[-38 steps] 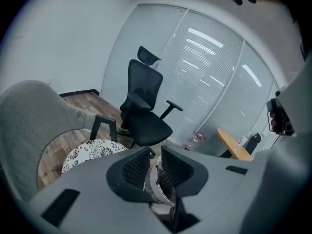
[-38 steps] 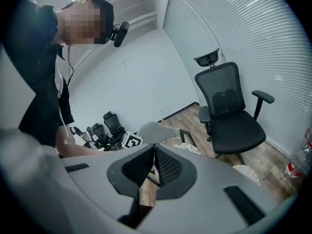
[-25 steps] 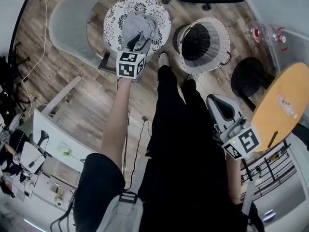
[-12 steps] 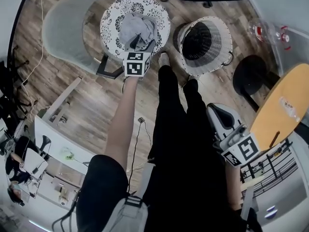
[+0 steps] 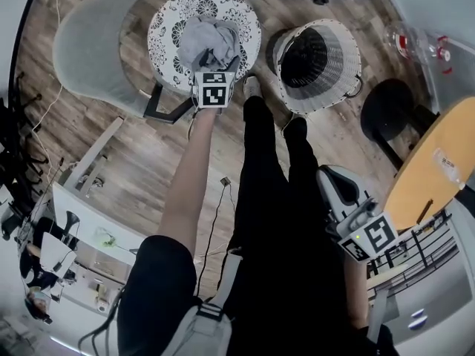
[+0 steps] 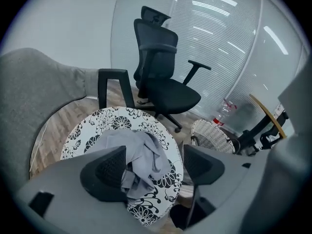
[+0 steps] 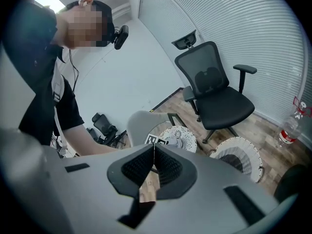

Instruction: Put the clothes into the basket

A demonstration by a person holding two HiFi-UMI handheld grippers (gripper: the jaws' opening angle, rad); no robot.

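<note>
A crumpled grey garment [image 5: 210, 41] lies on the black-and-white patterned round seat [image 5: 167, 28] of a grey armchair. My left gripper [image 5: 215, 64] hangs just over the garment's near edge, jaws apart and opening. In the left gripper view the grey garment [image 6: 144, 155] sits between and beyond the two pads [image 6: 109, 172] without being pressed, and the left gripper [image 6: 156, 167] holds nothing. The white wicker basket [image 5: 349, 50] stands on the floor to the right of the seat, its dark inside empty. My right gripper [image 5: 335, 178] is low at my right side, shut and empty [image 7: 153, 167].
The grey armchair [image 5: 89, 43] wraps round the patterned seat. A black office chair [image 6: 161, 82] stands behind it. A round wooden table [image 5: 430, 162] and a black stool [image 5: 390, 113] are at the right. A plastic bottle [image 5: 415, 47] lies by the wall. My legs [image 5: 260, 169] stand between seat and basket.
My left gripper has come down closer to the grey garment and its jaws have spread wider. My right gripper has sunk a little at my side.
</note>
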